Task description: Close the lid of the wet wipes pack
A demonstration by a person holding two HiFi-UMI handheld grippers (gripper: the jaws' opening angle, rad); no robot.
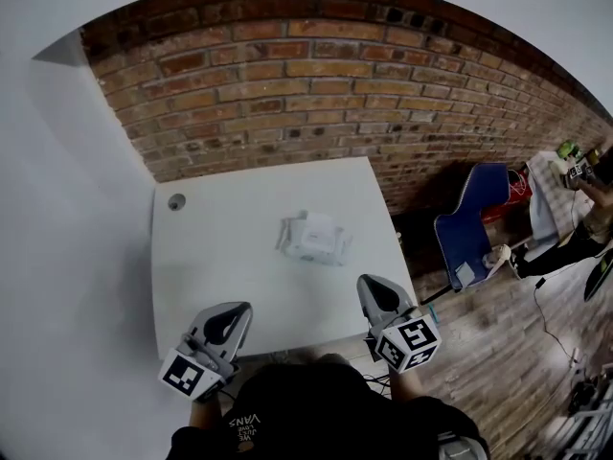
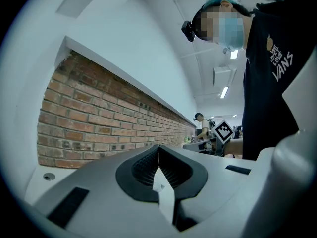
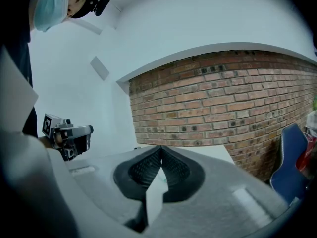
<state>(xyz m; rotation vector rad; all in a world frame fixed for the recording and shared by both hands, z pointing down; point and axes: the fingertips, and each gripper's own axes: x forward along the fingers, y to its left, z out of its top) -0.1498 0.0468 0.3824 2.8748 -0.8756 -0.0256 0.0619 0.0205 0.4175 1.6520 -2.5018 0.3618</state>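
**Before any reach begins, nothing is gripped**

Because the small white soft-plastic wet wipes pack (image 1: 313, 239) lies near the middle of the white square desk (image 1: 220, 257), well apart from both, the grey left tool (image 1: 230, 316) and grey right tool (image 1: 374, 290) hover at its near edge, seemingly poised to approach. Each tool's jaws are pressed together, holding nothing.

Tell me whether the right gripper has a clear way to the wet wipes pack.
Probably yes. The right gripper is at the near edge of the table; only bare tabletop lies between it and the wet wipes pack.
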